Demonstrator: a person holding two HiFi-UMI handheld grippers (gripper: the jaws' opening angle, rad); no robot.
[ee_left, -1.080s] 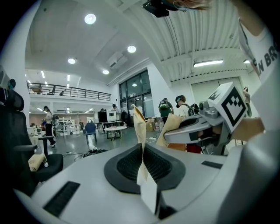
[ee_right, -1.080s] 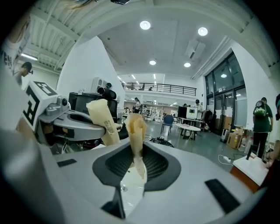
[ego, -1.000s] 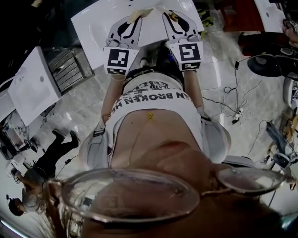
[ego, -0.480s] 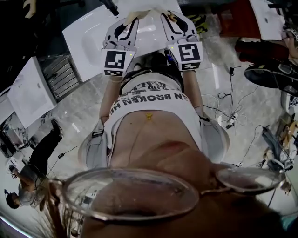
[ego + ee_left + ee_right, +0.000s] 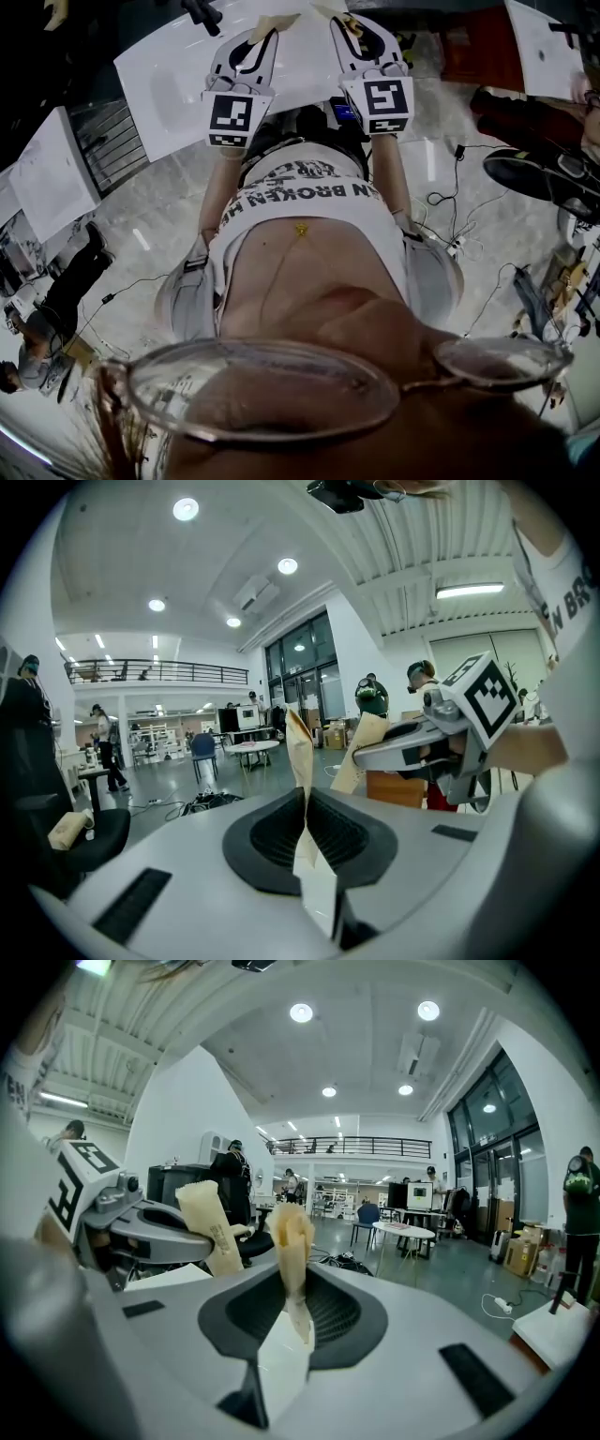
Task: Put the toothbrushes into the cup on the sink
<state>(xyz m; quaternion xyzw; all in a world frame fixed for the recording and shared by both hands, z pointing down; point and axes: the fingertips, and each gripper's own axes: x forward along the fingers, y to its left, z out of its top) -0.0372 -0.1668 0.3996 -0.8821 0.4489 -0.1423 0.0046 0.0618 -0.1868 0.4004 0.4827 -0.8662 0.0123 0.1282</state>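
The left gripper (image 5: 265, 36) and the right gripper (image 5: 345, 28) are held out side by side, a little apart, in front of the person's chest. Each carries a cube with black-and-white square markers. Both reach over the near edge of a white sink (image 5: 169, 80), which has a dark tap (image 5: 202, 11) at its far side.

In the left gripper view the left gripper (image 5: 306, 803) has its jaws drawn close together. They pinch the left toothbrush packet (image 5: 300, 747), a flat tan paper wrapper that stands upright between the pads and sticks out beyond the tips. To its right the same view shows the right gripper (image 5: 364, 757) with its own tan packet slanting upward.

In the right gripper view the right gripper (image 5: 289, 1299) also has its jaws nearly closed. They clamp the right toothbrush packet (image 5: 291, 1237), whose crumpled top rises above the pads. On the left of that view, the left gripper (image 5: 199, 1244) holds its packet upright. A strip of small dark print runs along that wrapper, too small to read.

The person's white shirt (image 5: 309, 202) carries dark capitals, of which "BROKEN" can be read. Letters on either side of the word are cut off by folds. The rim of a pair of glasses (image 5: 262, 389) fills the near edge of the head view.
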